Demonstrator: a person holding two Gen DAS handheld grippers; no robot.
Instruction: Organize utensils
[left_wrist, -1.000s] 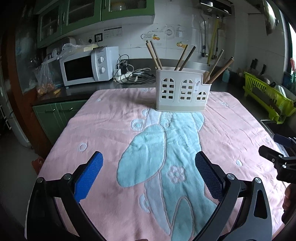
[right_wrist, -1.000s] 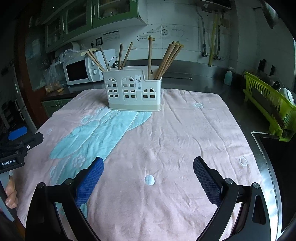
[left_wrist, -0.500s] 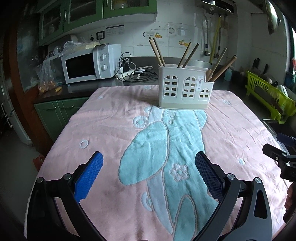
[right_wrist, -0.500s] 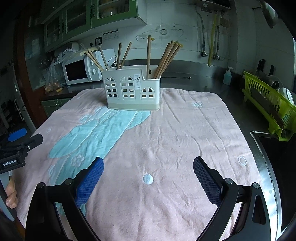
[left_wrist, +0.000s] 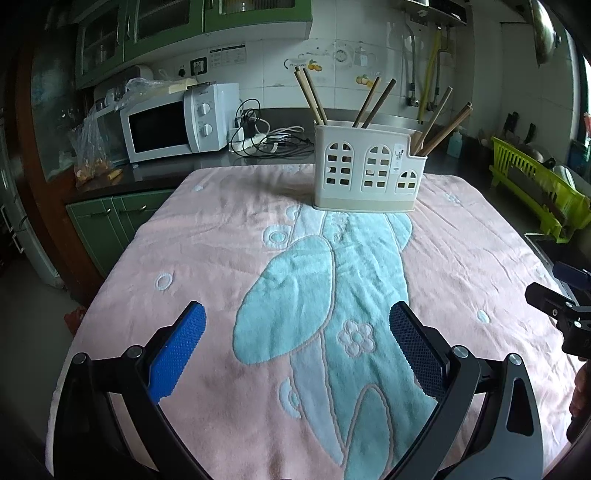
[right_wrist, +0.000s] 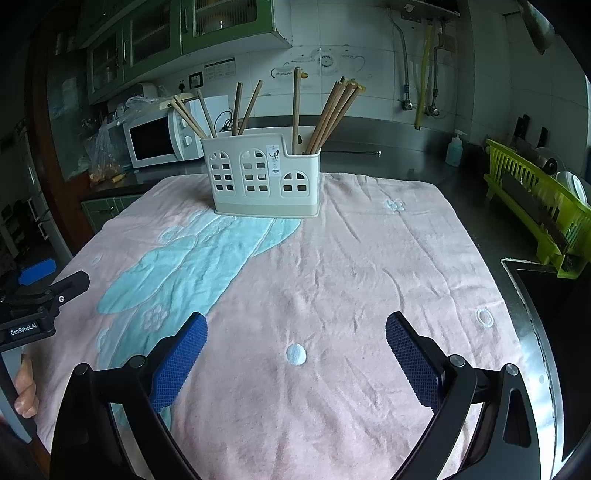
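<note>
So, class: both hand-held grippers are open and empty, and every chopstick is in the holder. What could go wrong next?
1. The chopsticks lean in crossing directions, so pulling one may drag out its neighbours.
2. The holder stands on a soft towel; a sideways tug could tip it.

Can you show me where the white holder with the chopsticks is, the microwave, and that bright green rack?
white holder (right_wrist: 264, 181): right wrist view, on its windowed front wall.
chopsticks (right_wrist: 334, 110): right wrist view, on the bundle in the low right compartment.
microwave (left_wrist: 157, 131): left wrist view, on its dark door.
green rack (left_wrist: 535, 181): left wrist view, on its slatted side.
</note>
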